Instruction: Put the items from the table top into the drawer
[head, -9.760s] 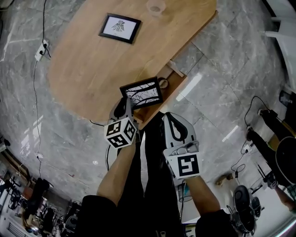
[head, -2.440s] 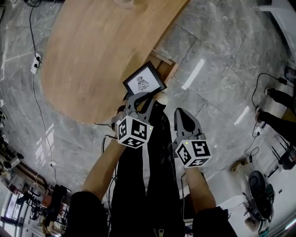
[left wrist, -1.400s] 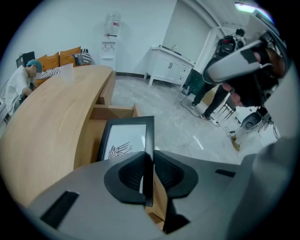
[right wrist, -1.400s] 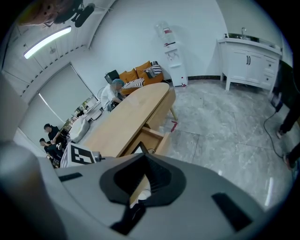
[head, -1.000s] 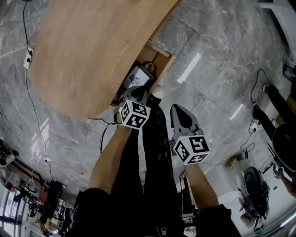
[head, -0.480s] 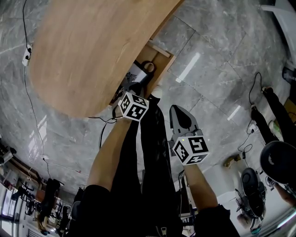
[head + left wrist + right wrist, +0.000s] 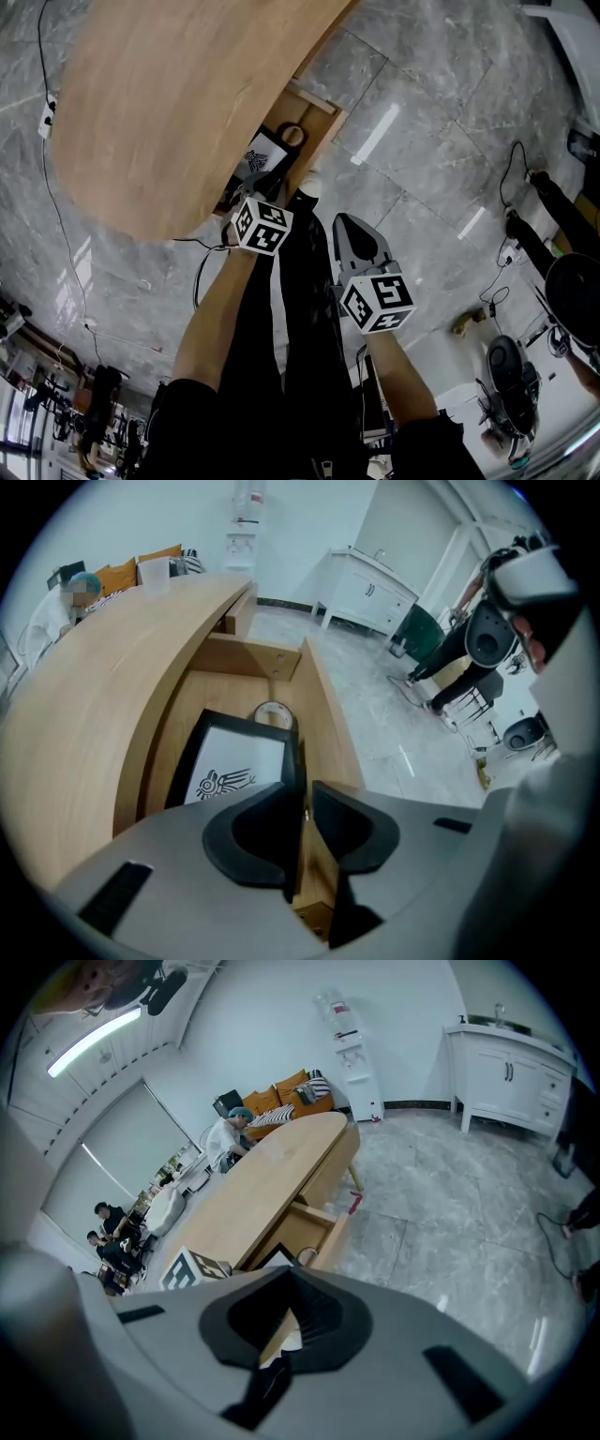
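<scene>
here, open drawer [image 7: 328,726] holding picture frame [image 7: 234,771], tape roll [image 7: 272,713]

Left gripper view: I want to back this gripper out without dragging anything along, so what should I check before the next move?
1. Picture frame inside the drawer: ok, it lies there next to the tape roll.
2. Left gripper let go: ok, its fingers stand apart and have just been opening; the frame's right edge lines up with the gap.
3. Frame lying flat: cannot tell, the gripper hides its near end.
4. Right gripper free: ok, shut on nothing, held over the floor.
5. Drawer free to be pushed shut: not ok, the left gripper is right at its opening.
</scene>
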The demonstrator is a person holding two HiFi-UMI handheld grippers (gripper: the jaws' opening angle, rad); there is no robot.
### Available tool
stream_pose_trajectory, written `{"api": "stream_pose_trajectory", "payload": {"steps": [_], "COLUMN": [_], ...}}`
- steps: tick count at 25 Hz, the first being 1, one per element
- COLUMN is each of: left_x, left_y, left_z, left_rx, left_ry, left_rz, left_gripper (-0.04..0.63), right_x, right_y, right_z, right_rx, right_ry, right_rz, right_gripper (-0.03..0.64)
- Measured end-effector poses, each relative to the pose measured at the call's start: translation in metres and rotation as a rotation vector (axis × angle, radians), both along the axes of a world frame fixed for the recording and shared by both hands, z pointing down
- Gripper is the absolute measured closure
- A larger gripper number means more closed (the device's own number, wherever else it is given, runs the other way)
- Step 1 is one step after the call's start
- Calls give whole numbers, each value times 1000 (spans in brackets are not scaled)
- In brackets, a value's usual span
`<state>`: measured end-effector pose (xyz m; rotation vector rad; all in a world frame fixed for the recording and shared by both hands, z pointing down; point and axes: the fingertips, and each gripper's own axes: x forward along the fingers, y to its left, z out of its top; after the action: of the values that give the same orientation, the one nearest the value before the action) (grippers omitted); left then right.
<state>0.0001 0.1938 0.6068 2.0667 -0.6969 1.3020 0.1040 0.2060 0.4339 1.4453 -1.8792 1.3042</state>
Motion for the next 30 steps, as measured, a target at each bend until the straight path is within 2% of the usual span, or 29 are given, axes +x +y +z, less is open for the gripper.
{"api": "stream_pose_trajectory", "payload": {"steps": [3, 8, 11, 19, 25, 26, 28, 30], "left_x": [10, 29, 33, 32, 17, 14, 8, 5], "left_y": [-6, -36, -59, -113, -186, -198, -221, -244], "left_z": [-23, -76, -99, -136, -159, -162, -167, -172], "left_rx": [40, 151, 208, 336, 448, 460, 493, 538], "left_ry": [78, 192, 225, 206, 180, 173, 153, 125], "left_rz": [-14, -2, -12, 45, 68, 72, 84, 110], "left_gripper": [495, 531, 559, 581, 578, 572, 507, 477], "right_x": [0, -2, -3, -1, -2, -3, -4, -5], "right_y": [0, -2, -4, -16, -33, -35, -37, -38], "right_z": [0, -1, -4, -10, -15, -16, -16, -15], "right_rx": [2, 7, 13, 27, 36, 37, 34, 27], "right_ry": [-3, -8, -11, -19, -28, -29, -28, -26], "right_rz": [8, 20, 28, 53, 65, 63, 60, 59], "right_gripper": [607, 607, 607, 607, 607, 607, 607, 607]}}
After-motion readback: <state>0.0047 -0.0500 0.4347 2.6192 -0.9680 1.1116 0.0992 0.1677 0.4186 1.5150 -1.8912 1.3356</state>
